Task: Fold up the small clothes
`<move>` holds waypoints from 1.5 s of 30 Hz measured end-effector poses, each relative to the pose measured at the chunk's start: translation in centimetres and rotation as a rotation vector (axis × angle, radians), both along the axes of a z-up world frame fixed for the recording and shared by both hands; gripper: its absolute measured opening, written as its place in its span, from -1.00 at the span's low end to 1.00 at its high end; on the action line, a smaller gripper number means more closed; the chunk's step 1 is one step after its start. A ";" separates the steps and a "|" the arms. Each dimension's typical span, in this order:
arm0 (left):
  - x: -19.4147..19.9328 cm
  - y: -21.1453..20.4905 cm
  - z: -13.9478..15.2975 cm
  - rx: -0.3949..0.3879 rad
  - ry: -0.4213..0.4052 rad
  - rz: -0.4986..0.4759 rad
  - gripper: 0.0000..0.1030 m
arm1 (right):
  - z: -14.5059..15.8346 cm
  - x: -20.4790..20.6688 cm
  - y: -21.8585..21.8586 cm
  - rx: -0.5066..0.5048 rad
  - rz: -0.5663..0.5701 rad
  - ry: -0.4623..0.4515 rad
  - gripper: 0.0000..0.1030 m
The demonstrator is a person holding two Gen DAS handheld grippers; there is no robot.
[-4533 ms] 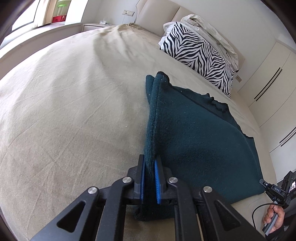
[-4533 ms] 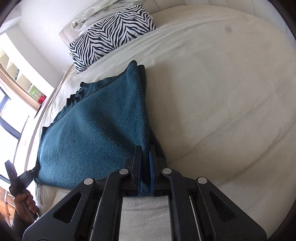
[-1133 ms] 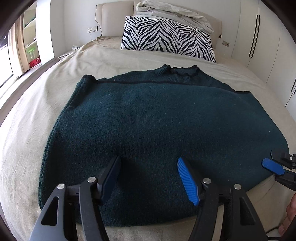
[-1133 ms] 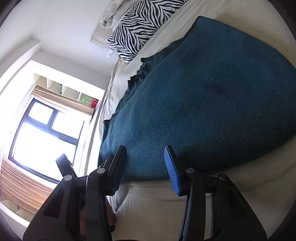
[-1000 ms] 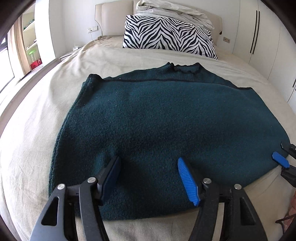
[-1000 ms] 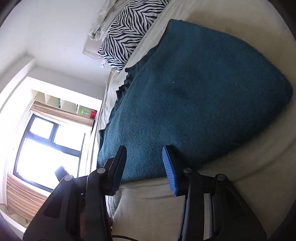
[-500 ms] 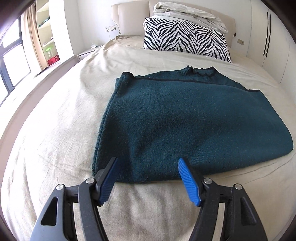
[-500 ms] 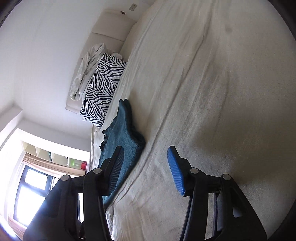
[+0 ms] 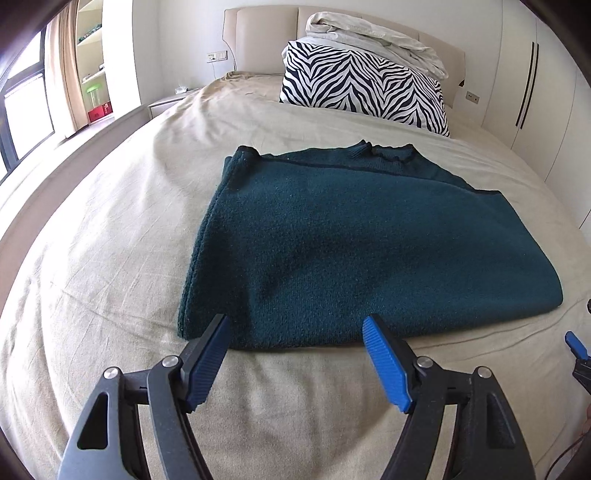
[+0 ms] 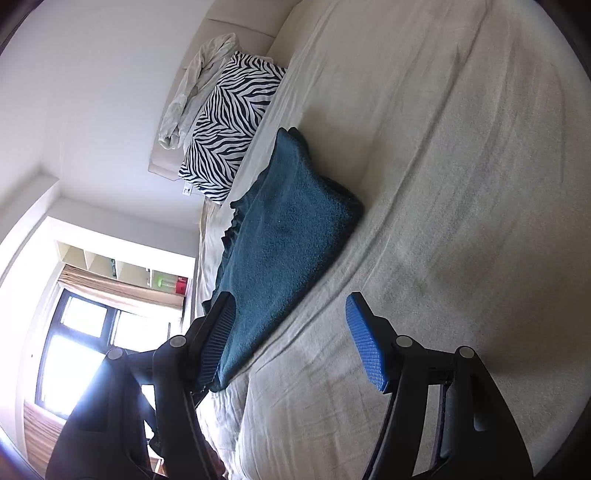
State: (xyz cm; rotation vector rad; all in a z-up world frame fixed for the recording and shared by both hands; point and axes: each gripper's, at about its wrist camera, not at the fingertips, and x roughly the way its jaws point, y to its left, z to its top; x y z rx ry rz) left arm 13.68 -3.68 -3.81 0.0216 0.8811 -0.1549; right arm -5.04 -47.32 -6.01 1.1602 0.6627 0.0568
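The folded dark teal sweater (image 9: 354, 240) lies flat at the centre of the left wrist view, on the beige bed (image 9: 110, 229). The left tool (image 9: 295, 332) sits at the lower middle, spread wide and empty, just short of the sweater's near edge. The right tool (image 10: 288, 325) is likewise spread and empty. A zebra-striped pillow (image 9: 365, 88) rests at the upper middle, under crumpled white bedding (image 9: 376, 37).

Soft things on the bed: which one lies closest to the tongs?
The dark teal knitted sweater, folded flat on the beige bedsheet just beyond the open left tongs. The zebra-striped pillow and crumpled white bedding sit far back at the headboard.
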 end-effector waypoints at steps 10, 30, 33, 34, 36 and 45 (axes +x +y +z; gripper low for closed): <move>5.1 -2.2 0.0 -0.079 0.018 -0.023 0.48 | -2.8 4.8 -0.5 0.086 -0.131 0.099 0.18; 10.0 -2.1 -2.8 -0.215 0.036 -0.057 0.46 | -2.8 11.9 -1.4 0.055 -0.186 0.049 0.17; 9.9 -2.0 -3.1 -0.228 0.032 -0.060 0.46 | -2.2 13.2 -0.8 0.005 -0.144 0.044 -0.13; 9.9 -1.8 -3.1 -0.238 0.033 -0.059 0.46 | -2.4 13.7 -0.5 0.006 -0.123 0.054 -0.45; 10.1 -1.5 -3.0 -0.264 0.039 -0.060 0.46 | -2.8 13.9 -0.4 -0.016 -0.136 0.088 -0.63; 11.0 4.3 -3.2 -0.539 0.109 -0.022 -0.07 | 2.3 16.9 4.7 -0.297 -0.148 0.103 -0.81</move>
